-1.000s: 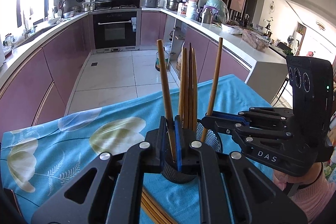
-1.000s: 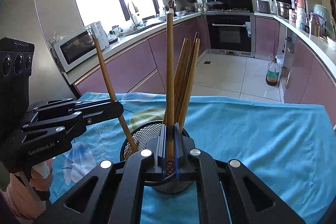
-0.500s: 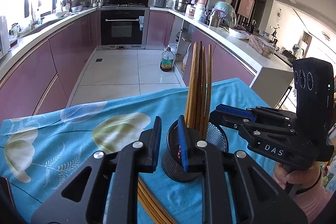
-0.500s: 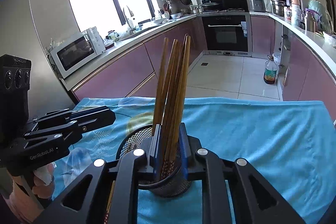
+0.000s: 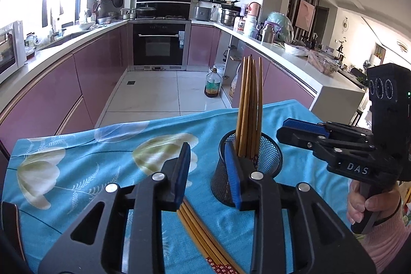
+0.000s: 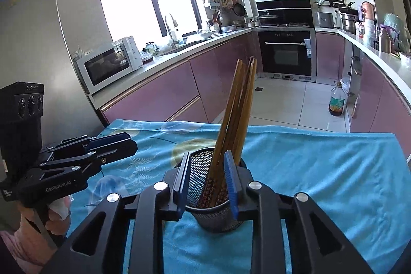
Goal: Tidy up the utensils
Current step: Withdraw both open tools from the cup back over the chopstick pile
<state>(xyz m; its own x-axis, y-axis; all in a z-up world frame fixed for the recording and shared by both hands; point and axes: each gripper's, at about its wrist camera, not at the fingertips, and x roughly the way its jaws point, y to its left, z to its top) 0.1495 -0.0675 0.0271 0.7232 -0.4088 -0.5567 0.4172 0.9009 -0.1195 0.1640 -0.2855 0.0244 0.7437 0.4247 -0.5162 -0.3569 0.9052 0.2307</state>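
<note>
A black mesh holder [image 5: 267,158] stands on the blue flowered cloth [image 5: 77,171] with several wooden chopsticks [image 5: 250,107] upright in it. My left gripper [image 5: 208,171] sits just left of the holder, its jaws opening with nothing between them. More chopsticks [image 5: 203,235] lie flat on the cloth under it. In the right wrist view my right gripper [image 6: 206,179] is right at the holder [image 6: 218,220]. Its jaws are opening, and the upright chopsticks [image 6: 236,107] stand in the gap without the pads touching them. Each gripper shows in the other's view: right gripper [image 5: 290,132], left gripper [image 6: 115,145].
The cloth [image 6: 308,171] covers a table whose far edge drops to a tiled kitchen floor. Purple cabinets, an oven [image 5: 160,45] and a microwave [image 6: 108,66] line the walls. An oil bottle [image 5: 212,84] stands on the floor. A person's hand [image 5: 370,207] holds the right gripper's handle.
Each gripper was shut on one chopstick held in the holder. Both have let go, and those chopsticks now stand with the bunch. The left gripper has moved left, off the holder.
</note>
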